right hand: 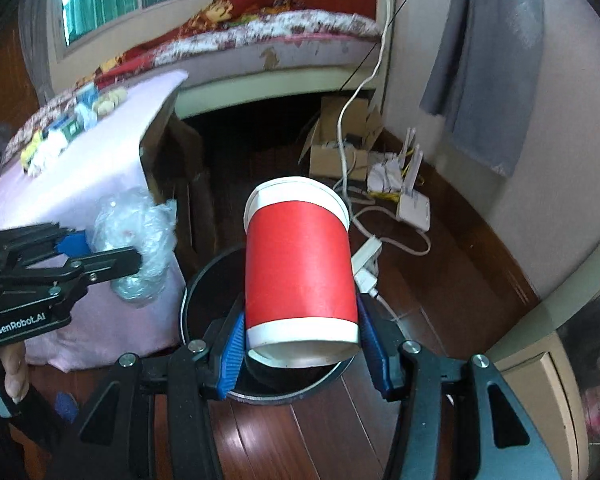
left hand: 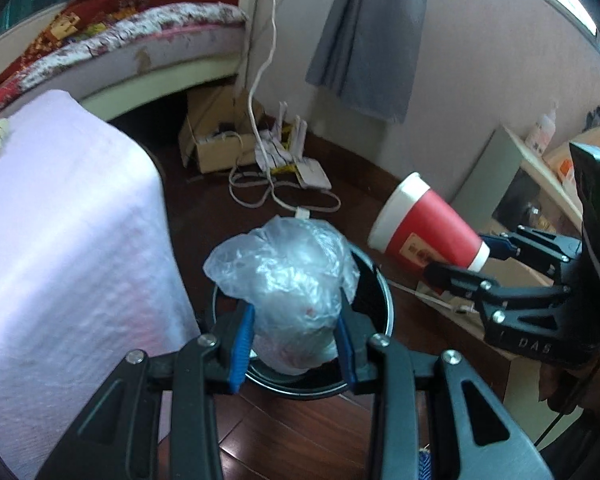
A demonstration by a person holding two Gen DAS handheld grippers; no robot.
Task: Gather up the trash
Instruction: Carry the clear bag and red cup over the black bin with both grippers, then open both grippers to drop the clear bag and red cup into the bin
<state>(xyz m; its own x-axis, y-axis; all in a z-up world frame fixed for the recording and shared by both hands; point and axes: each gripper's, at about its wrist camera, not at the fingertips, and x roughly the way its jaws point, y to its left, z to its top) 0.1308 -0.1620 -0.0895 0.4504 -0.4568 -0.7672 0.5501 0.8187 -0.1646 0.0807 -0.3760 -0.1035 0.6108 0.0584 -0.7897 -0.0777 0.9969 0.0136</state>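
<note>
My left gripper (left hand: 296, 340) is shut on a crumpled clear plastic bag (left hand: 288, 272) and holds it above a round black trash bin (left hand: 374, 292) on the floor. My right gripper (right hand: 302, 348) is shut on a red and white paper cup (right hand: 300, 264), held on its side over the same bin (right hand: 208, 296). In the left wrist view the right gripper (left hand: 466, 258) holds the cup (left hand: 424, 228) to the right of the bin. In the right wrist view the left gripper (right hand: 100, 250) holds the bag (right hand: 140, 224) left of the bin.
A table under a white cloth (left hand: 60, 220) stands left of the bin, with several small items (right hand: 68, 128) on top. A bed (right hand: 280, 40), a cardboard box (left hand: 216, 136), white cables (left hand: 268, 184) and routers (right hand: 412, 200) lie beyond. A low shelf (left hand: 532, 184) is at right.
</note>
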